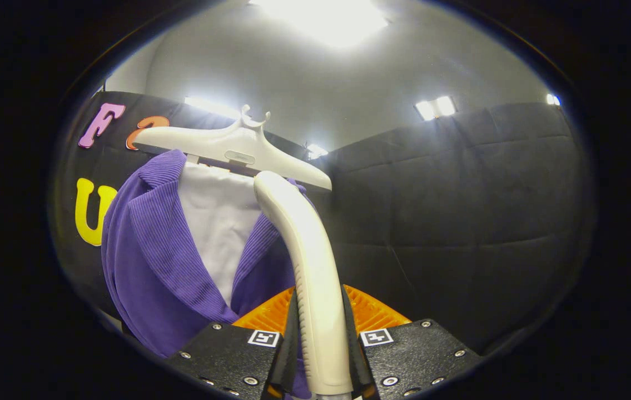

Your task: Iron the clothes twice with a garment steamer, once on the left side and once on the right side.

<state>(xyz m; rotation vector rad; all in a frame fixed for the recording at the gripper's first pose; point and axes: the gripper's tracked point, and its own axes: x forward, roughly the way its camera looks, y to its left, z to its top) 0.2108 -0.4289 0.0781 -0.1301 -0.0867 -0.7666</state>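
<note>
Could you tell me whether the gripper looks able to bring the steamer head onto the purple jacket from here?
Probably yes: the gripper is shut on the steamer, whose head reaches up beside the purple jacket on its hanger, nothing between them.

Carrier: a white hanger (232, 145), up by the black cloth wall.
On it: a purple jacket (154, 261), hung over the left end and draped down.
Inside the jacket: a white shirt (215, 222), under the middle of the hanger.
Gripper (321, 355): both fingers press the white steamer handle (304, 250).

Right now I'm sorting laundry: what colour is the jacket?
Purple, ribbed jacket; clearest in the gripper view.
</note>
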